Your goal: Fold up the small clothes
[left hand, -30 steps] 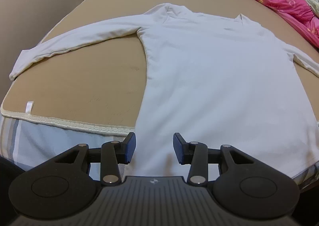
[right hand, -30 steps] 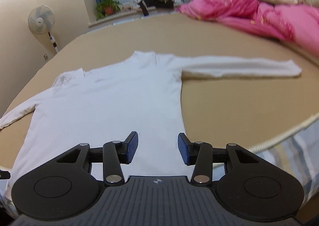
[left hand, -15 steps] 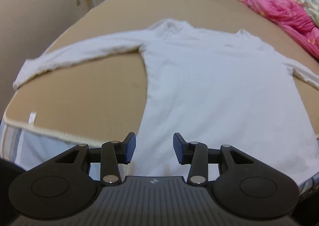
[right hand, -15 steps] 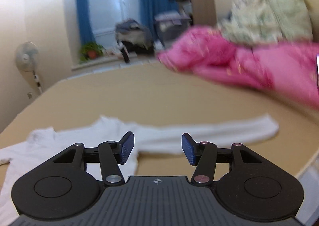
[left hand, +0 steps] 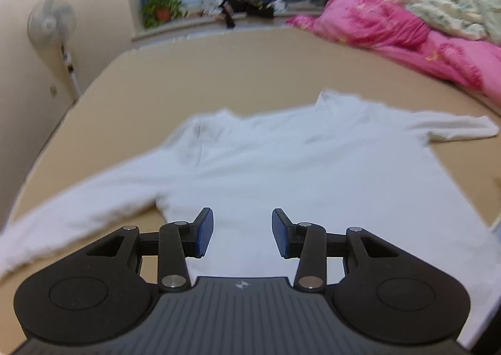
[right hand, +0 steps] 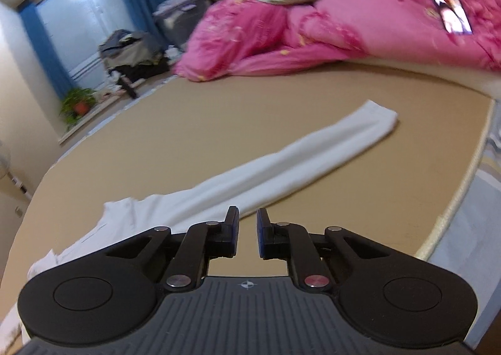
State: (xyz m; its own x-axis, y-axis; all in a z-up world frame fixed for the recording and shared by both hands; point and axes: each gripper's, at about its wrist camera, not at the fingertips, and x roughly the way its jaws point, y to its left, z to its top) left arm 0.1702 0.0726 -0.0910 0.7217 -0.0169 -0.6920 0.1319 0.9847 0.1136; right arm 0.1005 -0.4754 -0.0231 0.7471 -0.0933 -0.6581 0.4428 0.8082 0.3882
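A white long-sleeved shirt (left hand: 300,167) lies flat on the tan bed mat (left hand: 250,73), sleeves spread to both sides. My left gripper (left hand: 242,234) is open and empty, held above the shirt's lower left body near the armpit. In the right wrist view the shirt's right sleeve (right hand: 297,161) stretches away to the upper right. My right gripper (right hand: 247,231) hovers above the sleeve near the shoulder, its jaws narrowed to a small gap with nothing between them.
A pink quilt (right hand: 344,26) and a floral blanket (left hand: 454,1) are piled at the bed's far right. A standing fan (left hand: 51,23) is at the left wall. A potted plant (left hand: 161,9) and clutter sit on the windowsill. The mat edge (right hand: 463,186) runs on the right.
Both grippers have moved forward over the shirt and tilted up. The right gripper swung right toward the sleeve and its jaws closed most of the way. The left gripper stays open.
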